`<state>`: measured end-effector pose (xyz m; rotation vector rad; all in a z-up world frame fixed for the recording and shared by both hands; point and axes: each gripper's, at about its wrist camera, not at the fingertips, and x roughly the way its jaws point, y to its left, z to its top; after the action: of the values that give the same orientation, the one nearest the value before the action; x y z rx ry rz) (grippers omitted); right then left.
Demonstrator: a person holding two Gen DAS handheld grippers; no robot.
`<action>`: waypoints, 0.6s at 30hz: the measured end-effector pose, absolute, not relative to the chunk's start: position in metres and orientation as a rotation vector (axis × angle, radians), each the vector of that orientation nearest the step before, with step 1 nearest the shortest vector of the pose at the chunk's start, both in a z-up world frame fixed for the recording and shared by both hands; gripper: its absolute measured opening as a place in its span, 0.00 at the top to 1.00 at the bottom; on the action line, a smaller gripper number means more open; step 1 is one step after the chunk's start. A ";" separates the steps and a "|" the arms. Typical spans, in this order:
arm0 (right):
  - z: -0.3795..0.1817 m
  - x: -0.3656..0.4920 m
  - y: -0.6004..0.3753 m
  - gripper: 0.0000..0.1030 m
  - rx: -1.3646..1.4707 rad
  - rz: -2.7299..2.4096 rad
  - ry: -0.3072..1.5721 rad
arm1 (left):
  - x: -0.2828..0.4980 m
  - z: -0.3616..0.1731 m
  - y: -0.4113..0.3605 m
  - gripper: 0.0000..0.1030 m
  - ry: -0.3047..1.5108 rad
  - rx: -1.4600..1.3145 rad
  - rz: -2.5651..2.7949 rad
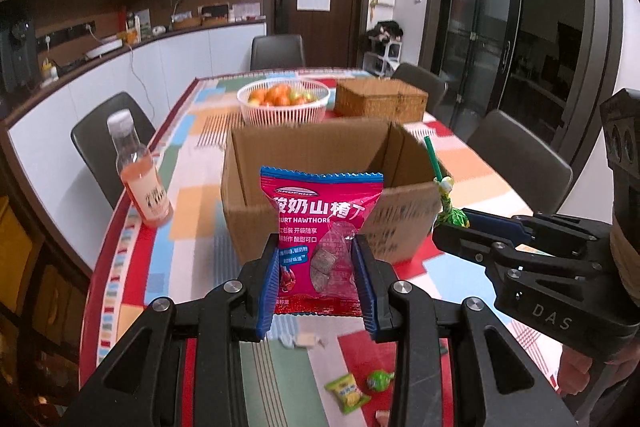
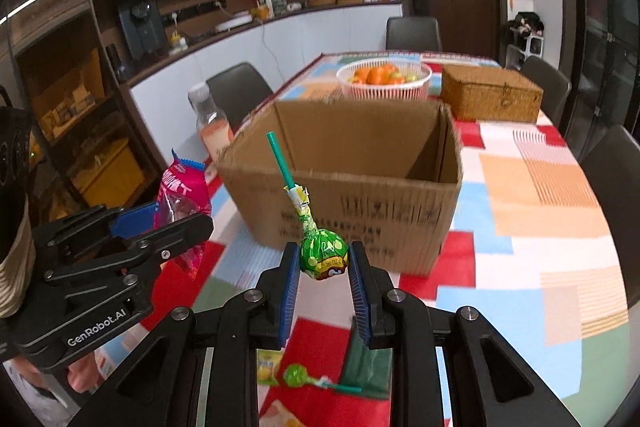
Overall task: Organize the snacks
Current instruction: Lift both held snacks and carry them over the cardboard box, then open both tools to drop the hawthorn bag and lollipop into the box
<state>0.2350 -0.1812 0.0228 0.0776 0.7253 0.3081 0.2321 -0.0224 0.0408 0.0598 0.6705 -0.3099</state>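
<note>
Colorful patchwork tablecloth (image 2: 532, 187) fills mid-frame, cardboard box (image 2: 352, 187) center, kitchen counter (image 1: 120, 51) upper left. Left gripper (image 1: 316, 279) clamps the pink hawthorn bag (image 1: 320, 219); right gripper (image 2: 324, 279) pinches a green lollipop (image 2: 322, 255).

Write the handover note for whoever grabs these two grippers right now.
Left gripper: shut on the pink hawthorn snack bag, held upright in front of the cardboard box.
Right gripper: shut on a green lollipop, stick up, also short of the box.
Done: both items are lifted; what the box holds cannot be seen.
Left: drop both in the box, then collect the second lollipop and yellow-green candy packet lying on the tablecloth under the grippers.
</note>
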 end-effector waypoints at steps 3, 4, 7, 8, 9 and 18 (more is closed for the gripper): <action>0.032 0.243 -0.184 0.75 0.087 0.302 0.702 | 0.237 0.052 -0.024 0.67 0.644 0.061 -0.306; 0.034 0.246 -0.186 0.75 0.093 0.300 0.699 | 0.239 0.055 -0.025 0.67 0.634 0.062 -0.304; 0.039 0.252 -0.190 0.75 0.107 0.295 0.686 | 0.244 0.062 -0.027 0.67 0.619 0.069 -0.304; 0.042 0.255 -0.191 0.75 0.107 0.296 0.679 | 0.248 0.065 -0.028 0.67 0.614 0.071 -0.303; 0.043 0.258 -0.191 0.75 0.108 0.295 0.674 | 0.251 0.067 -0.029 0.67 0.610 0.071 -0.303; 0.060 0.280 -0.196 0.75 0.090 0.263 0.633 | 0.282 0.084 -0.035 0.67 0.592 0.073 -0.306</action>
<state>0.2802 -0.1960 0.0597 0.0897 0.6334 0.2635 0.2823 -0.0348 0.0840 0.0732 0.5922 -0.3062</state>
